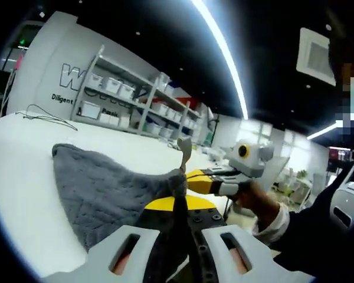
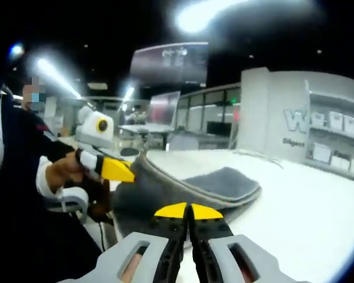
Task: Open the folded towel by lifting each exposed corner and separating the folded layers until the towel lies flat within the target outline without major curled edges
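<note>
A: How many towels on the white counter (image 1: 23, 194)?

B: One grey quilted cloth towel (image 1: 100, 188), lying on the counter.

A: And grippers?

B: Two yellow-tipped two-jaw grippers: the left gripper (image 1: 180, 236) and the right gripper (image 2: 189, 227), both at the towel's edge.

A: Beyond the counter?

B: One grey metal shelf rack (image 1: 135, 106), carrying many white bins, too many to count.

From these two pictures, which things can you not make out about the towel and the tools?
- Target outline: not visible on the white table in either view.
- Grey towel: near edge hidden behind the left tool in the left gripper view.
- Right tool: whether its shut jaws pinch cloth, unclear in the right gripper view.
- Shelf bins: contents too small.
</note>
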Motion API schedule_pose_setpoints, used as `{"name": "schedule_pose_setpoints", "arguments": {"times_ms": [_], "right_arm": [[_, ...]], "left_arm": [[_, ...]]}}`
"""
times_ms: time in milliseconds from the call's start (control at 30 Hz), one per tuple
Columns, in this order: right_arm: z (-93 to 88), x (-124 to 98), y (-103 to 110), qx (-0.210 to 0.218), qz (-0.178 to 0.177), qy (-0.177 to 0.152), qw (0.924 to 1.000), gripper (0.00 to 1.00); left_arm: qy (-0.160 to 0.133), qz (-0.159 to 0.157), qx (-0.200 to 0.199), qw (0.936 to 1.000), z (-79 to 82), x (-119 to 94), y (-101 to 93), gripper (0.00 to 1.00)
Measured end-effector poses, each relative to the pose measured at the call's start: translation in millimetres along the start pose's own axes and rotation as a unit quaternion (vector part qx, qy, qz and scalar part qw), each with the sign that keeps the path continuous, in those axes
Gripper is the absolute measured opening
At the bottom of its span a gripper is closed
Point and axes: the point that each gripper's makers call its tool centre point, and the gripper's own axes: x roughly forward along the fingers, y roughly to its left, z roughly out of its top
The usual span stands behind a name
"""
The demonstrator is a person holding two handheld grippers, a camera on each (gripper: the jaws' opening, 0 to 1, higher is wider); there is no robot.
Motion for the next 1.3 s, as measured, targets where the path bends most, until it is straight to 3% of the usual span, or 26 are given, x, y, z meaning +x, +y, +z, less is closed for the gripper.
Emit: {"name": "schedule_pose_setpoints", "arguments": {"times_ms": [100, 133, 300, 400, 633, 833, 1033, 1133, 1300], "right_arm": [[3.2, 0, -4, -0.024, 0.005, -0.004, 0.9997, 0.00], [5.4, 1, -6, -0.050, 0.004, -0.005, 0.9987, 0.00], [7.4, 8, -9, -0.101, 0.014, 0.024, 0.9945, 0.02], [5.1, 11, -20, -0.150, -0.001, 0.054, 0.9873, 0.03], [10.5, 14, -45, -0.246, -0.001, 0.076, 0.9662, 0.06], [3.9, 22, -61, -0.282, 0.002, 0.109, 0.9533, 0.11], [2.0, 30, -74, -0.320, 0.004, 0.115, 0.9404, 0.11], [-1.9, 36, -81, -0.352, 0.012, 0.133, 0.9265, 0.11], [-3.0, 48, -92, -0.388, 0.019, 0.147, 0.9096, 0.11]], "left_arm": [[-0.005, 0.008, 0.002, 1.0000, 4.2, -4, 3.4, 0.03], [-0.006, 0.010, 0.000, 0.9999, 5.3, -5, 4.7, 0.03], [-0.010, 0.015, 0.000, 0.9998, 8.9, -11, 5.4, 0.03], [-0.010, 0.017, 0.001, 0.9998, 9.4, -11, 5.4, 0.03], [-0.022, 0.018, -0.005, 0.9996, 16.1, -15, 6.8, 0.03], [-0.023, 0.019, -0.008, 0.9995, 18.2, -16, 6.9, 0.03], [-0.029, 0.019, -0.006, 0.9994, 25.1, -19, 5.3, 0.03], [-0.028, 0.019, -0.003, 0.9994, 25.5, -20, 4.1, 0.03], [-0.028, 0.020, 0.000, 0.9994, 26.5, -22, 3.1, 0.03]]}}
